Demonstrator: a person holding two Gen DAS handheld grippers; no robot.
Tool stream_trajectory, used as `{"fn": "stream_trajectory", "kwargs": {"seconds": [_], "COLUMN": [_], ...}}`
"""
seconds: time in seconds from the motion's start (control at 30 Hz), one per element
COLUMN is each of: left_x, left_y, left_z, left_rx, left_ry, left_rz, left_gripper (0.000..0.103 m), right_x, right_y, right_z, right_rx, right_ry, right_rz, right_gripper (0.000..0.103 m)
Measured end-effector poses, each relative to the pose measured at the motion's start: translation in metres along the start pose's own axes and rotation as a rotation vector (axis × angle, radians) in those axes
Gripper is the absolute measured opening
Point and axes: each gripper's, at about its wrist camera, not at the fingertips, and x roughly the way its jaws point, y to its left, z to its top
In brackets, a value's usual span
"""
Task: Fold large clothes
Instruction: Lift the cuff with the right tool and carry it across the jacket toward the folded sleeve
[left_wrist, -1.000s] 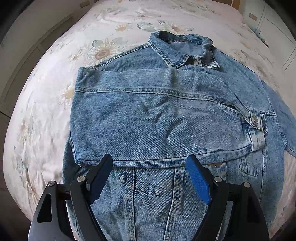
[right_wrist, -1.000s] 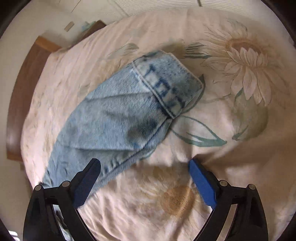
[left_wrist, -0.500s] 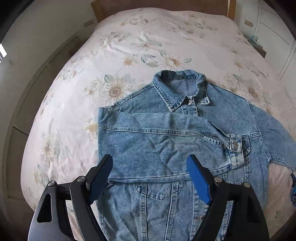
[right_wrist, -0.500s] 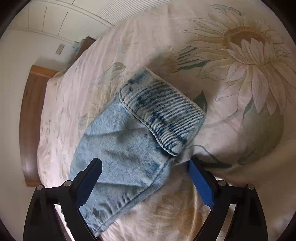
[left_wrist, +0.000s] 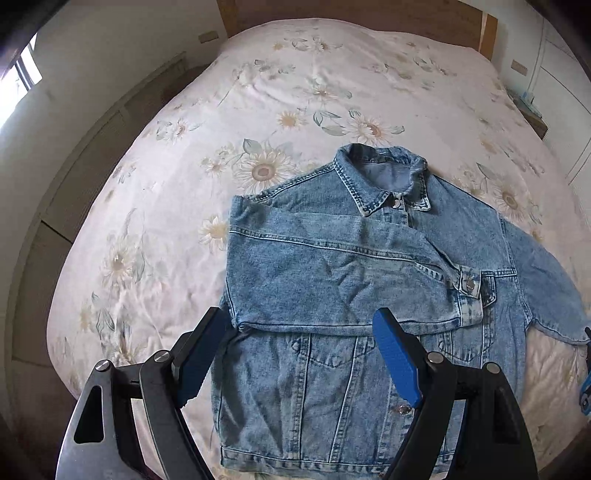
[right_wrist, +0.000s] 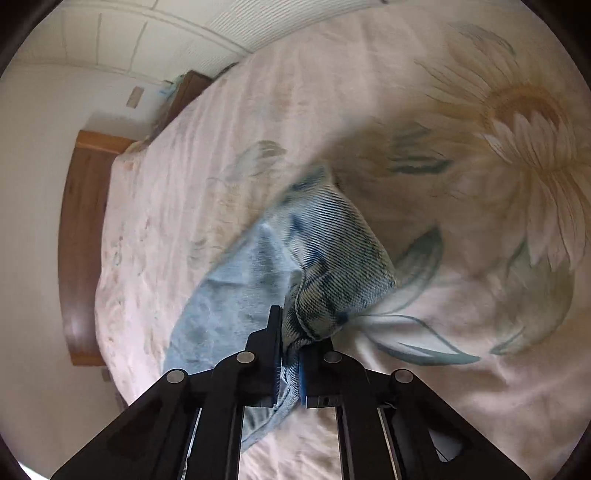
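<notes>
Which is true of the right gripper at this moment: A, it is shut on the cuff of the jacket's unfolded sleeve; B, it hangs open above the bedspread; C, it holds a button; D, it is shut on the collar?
A: in the right wrist view the right gripper has its jaws closed on the sleeve cuff, denim pinched between them.

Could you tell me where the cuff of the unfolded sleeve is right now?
In the right wrist view, the cuff is pinched in the shut right gripper, just above the floral bedspread.
</notes>
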Motion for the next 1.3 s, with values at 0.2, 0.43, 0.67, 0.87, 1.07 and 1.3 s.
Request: {"fn": "stream_trajectory", "kwargs": {"seconds": [0.2, 0.43, 0.67, 0.87, 1.07, 1.3], "left_x": [-0.026, -0.044, -0.049, -0.040, -0.048, -0.038], "left_y": [0.014, 0.057, 0.103, 0.136, 0.161, 0.192], "left_z": [0.000, -0.010, -0.031, -0.050, -0.057, -0.070], "left_rx": [-0.025, -0.127, -0.215, -0.298, -0.324, -0.354], "left_ry": [-0.044, -0.080, -0.103, -0.079, -0.105, -0.073], "left_rz": [-0.030, -0.061, -0.099, -0.132, -0.140, -0.119], "left_gripper": [0.078, 0.078, 0.078, 0.078, 0.078, 0.078], "right_x": [-0.014, -0.022, -0.016, -0.002, 0.021, 0.052], "right_y": [0.055, 0.127, 0.206, 0.273, 0.331, 0.377], "right_z": [-0.001, -0.032, -0.085, -0.143, -0.205, -0.280], "right_rx": [-0.148, -0.292, -0.432, -0.559, -0.648, -0.765], "right_ry": [0.012, 0.051, 0.126, 0.210, 0.295, 0.392], "right_rz": [0.020, 0.065, 0.113, 0.158, 0.195, 0.242], "right_gripper": [0.006, 0.005, 0.005, 0.004, 0.004, 0.004]}}
